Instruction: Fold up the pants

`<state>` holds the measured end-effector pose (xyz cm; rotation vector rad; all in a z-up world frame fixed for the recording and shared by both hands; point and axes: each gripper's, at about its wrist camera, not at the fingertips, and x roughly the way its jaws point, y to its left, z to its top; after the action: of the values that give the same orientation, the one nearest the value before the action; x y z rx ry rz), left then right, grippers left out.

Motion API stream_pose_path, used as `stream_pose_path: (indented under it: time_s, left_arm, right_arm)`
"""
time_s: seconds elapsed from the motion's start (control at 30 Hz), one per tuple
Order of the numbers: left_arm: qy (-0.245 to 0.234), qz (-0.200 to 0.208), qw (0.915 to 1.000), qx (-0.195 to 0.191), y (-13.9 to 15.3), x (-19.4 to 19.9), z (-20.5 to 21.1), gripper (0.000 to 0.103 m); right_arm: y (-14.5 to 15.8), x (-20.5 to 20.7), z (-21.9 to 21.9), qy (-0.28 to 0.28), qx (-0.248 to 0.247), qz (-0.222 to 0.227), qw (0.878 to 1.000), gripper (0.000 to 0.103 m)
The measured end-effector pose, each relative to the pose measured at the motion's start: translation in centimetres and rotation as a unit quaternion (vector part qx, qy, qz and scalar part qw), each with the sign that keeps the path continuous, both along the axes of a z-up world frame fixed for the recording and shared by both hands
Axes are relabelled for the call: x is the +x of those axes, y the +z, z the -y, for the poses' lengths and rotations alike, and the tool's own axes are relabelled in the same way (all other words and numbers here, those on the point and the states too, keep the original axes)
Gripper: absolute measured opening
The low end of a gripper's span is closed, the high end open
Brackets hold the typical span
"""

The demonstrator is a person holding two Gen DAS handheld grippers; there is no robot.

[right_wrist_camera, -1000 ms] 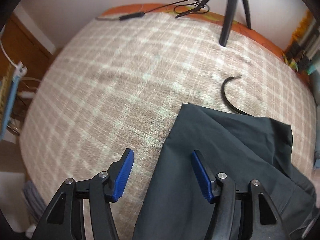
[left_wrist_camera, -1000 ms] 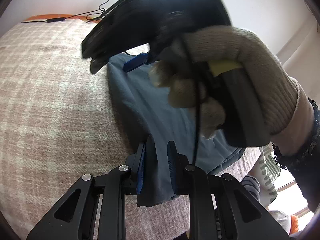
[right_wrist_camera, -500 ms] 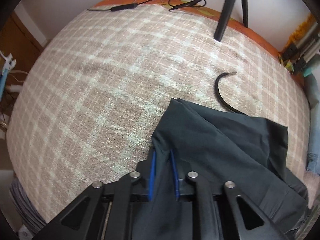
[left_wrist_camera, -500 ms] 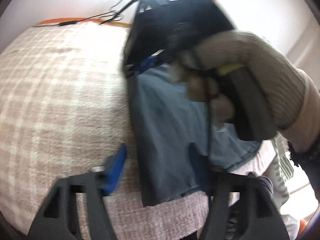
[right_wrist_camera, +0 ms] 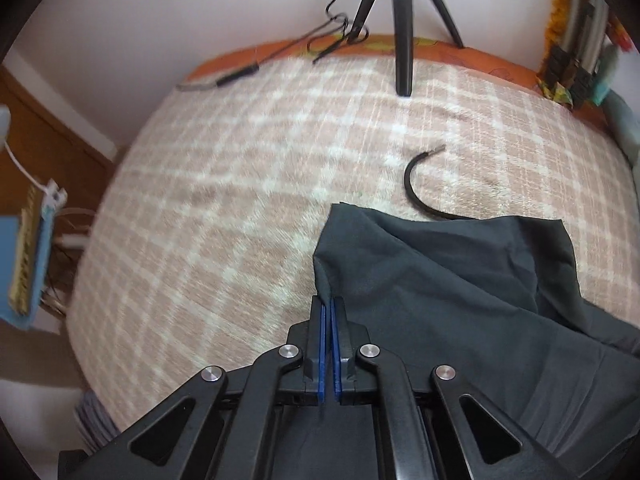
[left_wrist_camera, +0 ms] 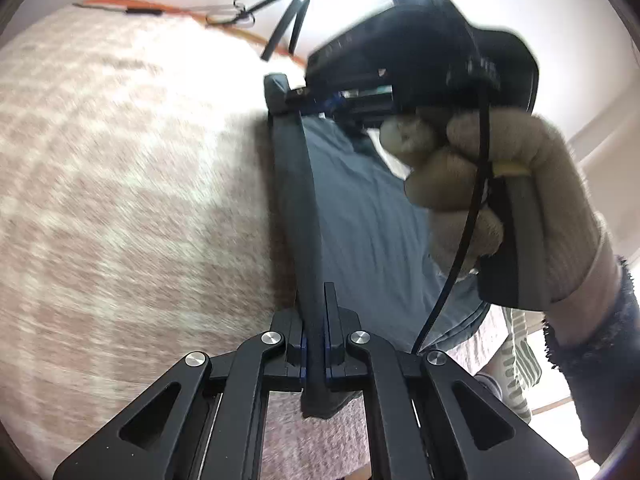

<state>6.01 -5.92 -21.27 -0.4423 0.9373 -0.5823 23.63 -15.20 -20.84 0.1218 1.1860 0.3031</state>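
Note:
The dark grey pants lie on a pink plaid bed cover. My left gripper is shut on the near end of their left edge, which runs taut as a raised fold away from me. My right gripper, held by a gloved hand, grips the far end of that same edge. In the right wrist view my right gripper is shut on the edge of the pants, which drape to the right over the bed cover.
A black tripod stands at the far edge of the bed, with cables beside it. A curved black cord lies just beyond the pants. A wooden cabinet stands left of the bed.
Both grippers have closed on the pants' edge and lifted it, pulling it taut between them. A second ago the right gripper was open over the cloth; half a second ago the left was open.

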Motion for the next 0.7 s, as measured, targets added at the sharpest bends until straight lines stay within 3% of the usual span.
stream_pose_path:
  time_s: [0.27,0.5,0.7]
  left_arm:
    - [0.022,0.012,0.9997,-0.005,0.6,-0.6,-2.8,0.003]
    - [0.005,0.033,0.9994,0.004,1.7,-1.8,-1.5,0.003]
    - [-0.014,0.061,0.9980,0.009,3.8,-2.0,0.2,0.003]
  right_arm:
    - [1.8,-0.4,-1.9,0.006,0.006,0.020,1.000,0.000]
    - [1.9,-0.1,-2.2,0.002,0.019,0.026,0.999,0.000]
    - [4.1,-0.9,-0.3,0.003,0.046,0.043,0.998,0.000]
